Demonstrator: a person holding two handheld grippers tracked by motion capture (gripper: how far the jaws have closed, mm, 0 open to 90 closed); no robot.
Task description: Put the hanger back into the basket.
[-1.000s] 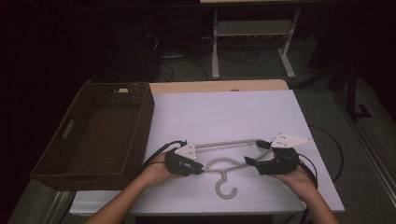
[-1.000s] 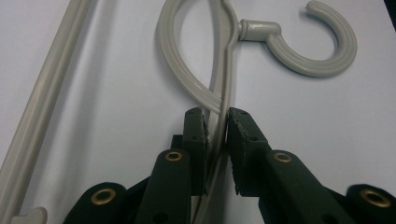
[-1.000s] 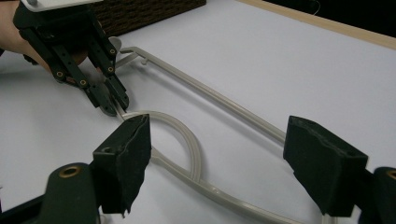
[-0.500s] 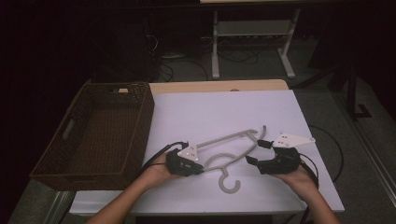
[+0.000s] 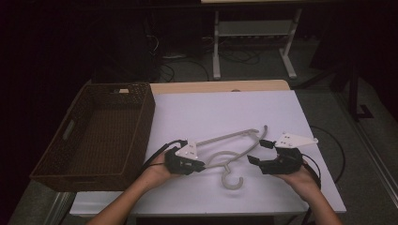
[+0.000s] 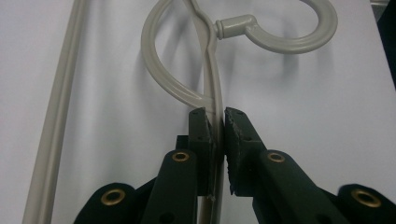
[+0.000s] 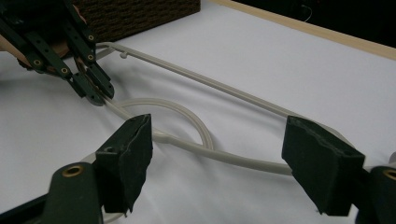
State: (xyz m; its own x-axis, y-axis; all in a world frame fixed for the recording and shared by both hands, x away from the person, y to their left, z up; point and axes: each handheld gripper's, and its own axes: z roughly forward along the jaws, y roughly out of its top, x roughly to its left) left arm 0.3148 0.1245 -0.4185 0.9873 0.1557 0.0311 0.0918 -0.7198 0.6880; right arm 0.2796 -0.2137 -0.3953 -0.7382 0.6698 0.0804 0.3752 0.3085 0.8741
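On the white table (image 5: 220, 112): 1 pale grey plastic hanger (image 5: 228, 161), 1 dark woven basket (image 5: 101, 133), 2 hand-held grippers. Hanger lying near the table's front edge between the 2 hands, hook (image 5: 233, 180) curled toward the person, straight bar angled away toward the table's far right. Basket standing at the table's left edge, well apart from the hanger's hook, close to the left hand.

Left gripper (image 5: 202, 165) clenched on the hanger's shoulder arm just beside the looped neck; in the left gripper view, both pads (image 6: 233, 135) pressed flat against the thin rail, with the hook (image 6: 280, 32) beyond and the bar (image 6: 58, 107) running along the left. Left hand (image 5: 157, 168) low over the table, forearm entering from the bottom edge, gripper pointing right along the surface.

Right gripper (image 5: 256, 152) released, jaws spread wide and gripping nothing; in the right gripper view, 2 pads (image 7: 133, 154) standing either side of the hanger's other arm (image 7: 243, 161) without touching it. Right hand (image 5: 302, 176) near the front right of the table, gripper pointing left toward the hanger, level with the surface, grey 3-cornered plate (image 5: 294, 139) on top.
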